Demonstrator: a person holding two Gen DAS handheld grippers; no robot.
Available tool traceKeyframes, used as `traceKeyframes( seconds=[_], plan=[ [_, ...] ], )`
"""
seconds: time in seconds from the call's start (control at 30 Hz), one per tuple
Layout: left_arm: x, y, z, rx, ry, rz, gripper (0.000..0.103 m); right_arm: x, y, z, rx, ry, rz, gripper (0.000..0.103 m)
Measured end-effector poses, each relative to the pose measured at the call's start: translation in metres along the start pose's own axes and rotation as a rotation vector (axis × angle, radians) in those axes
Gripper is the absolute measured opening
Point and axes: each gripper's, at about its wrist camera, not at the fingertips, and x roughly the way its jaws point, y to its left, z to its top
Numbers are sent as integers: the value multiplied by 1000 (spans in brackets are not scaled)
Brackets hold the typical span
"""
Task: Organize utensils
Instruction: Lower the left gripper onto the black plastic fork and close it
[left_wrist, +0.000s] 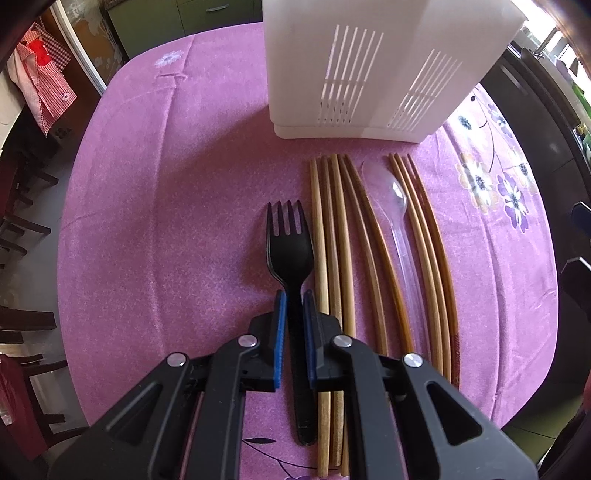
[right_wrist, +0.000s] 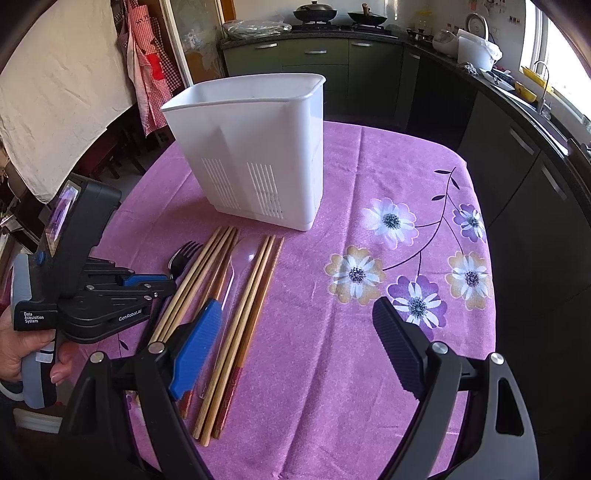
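Note:
A black plastic fork (left_wrist: 290, 247) lies on the purple floral tablecloth (left_wrist: 177, 206), tines toward the white utensil holder (left_wrist: 351, 70). My left gripper (left_wrist: 294, 299) is shut on the fork's neck, blue pads pressing both sides of the handle. Beside the fork lie several wooden chopsticks (left_wrist: 343, 236), a clear plastic spoon (left_wrist: 397, 206) and more chopsticks (left_wrist: 424, 229). In the right wrist view the left gripper (right_wrist: 171, 284) clamps the fork (right_wrist: 184, 254) low over the table. My right gripper (right_wrist: 295, 325) hovers open above the cloth, nothing between its fingers, its blue pad (right_wrist: 195, 347) over the chopsticks (right_wrist: 236, 306).
The white holder (right_wrist: 258, 147) stands upright behind the utensils, its top open. A person's hand (right_wrist: 22, 350) grips the left tool. Kitchen cabinets and a counter (right_wrist: 480, 74) ring the table; chairs (left_wrist: 22, 325) stand at the left. An apron (right_wrist: 147, 66) hangs behind.

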Motion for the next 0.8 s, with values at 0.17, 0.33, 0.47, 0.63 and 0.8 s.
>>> traceKeyframes(
  seconds=[0.17, 0.33, 0.47, 0.63, 0.8],
  plan=[
    [5, -9, 4, 17, -10, 53, 14, 4, 5, 2, -17, 27, 11, 84],
    [6, -8, 2, 38, -37, 37, 16, 16, 15, 5, -37, 103, 42, 85],
    [6, 1, 3, 25, -37, 4, 8, 31, 31, 8, -85, 176, 68, 88],
    [-9, 17, 0, 40, -87, 3, 8, 47, 46, 19, -87, 220, 68, 89],
    [-32, 27, -2, 46, -151, 15, 8, 65, 58, 27, -40, 275, 84, 61]
  ],
)
